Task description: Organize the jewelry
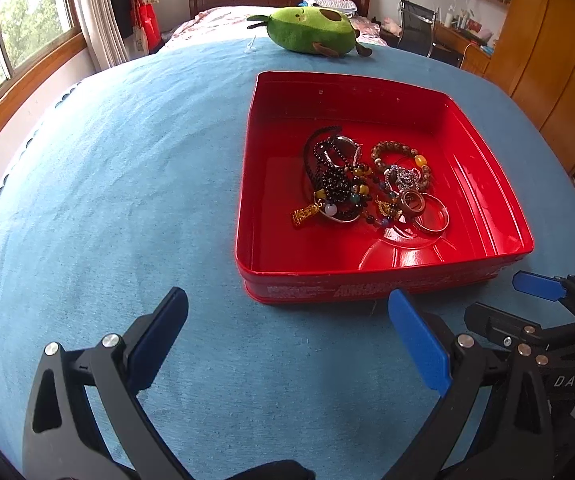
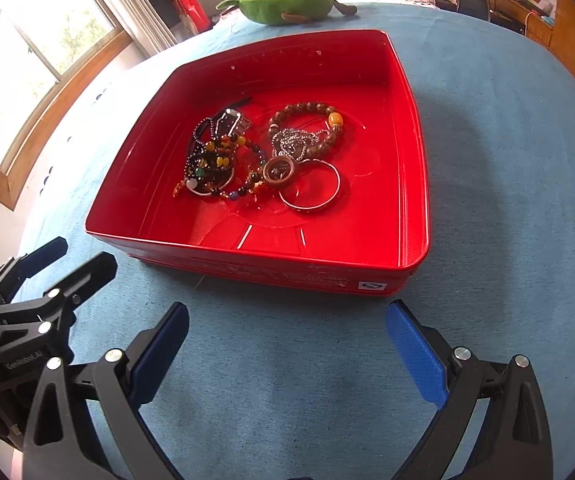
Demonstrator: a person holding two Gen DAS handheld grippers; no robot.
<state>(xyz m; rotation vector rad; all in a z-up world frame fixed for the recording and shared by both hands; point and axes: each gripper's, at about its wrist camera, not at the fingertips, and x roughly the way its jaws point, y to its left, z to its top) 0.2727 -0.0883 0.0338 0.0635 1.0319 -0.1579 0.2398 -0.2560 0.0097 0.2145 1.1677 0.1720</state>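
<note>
Jewelry (image 2: 263, 156) lies heaped mid-floor in a red box (image 2: 415, 152) on the blue bedspread (image 1: 107, 184). Both claws hover just short of its near wall, spread wide and holding nothing: left gripper (image 1: 287, 340) at the box's 7 o'clock, right gripper (image 2: 287, 352) at 5. A green plush toy (image 1: 311, 30) rests at 12 o'clock, well beyond.

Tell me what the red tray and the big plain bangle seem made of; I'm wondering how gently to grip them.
Red tray: likely painted tin or glossy plastic; its smooth walls mirror the light and the floor has pressed ridges. Bangle: looks like polished metal, a thin, silvery ring with a bright sheen.
</note>
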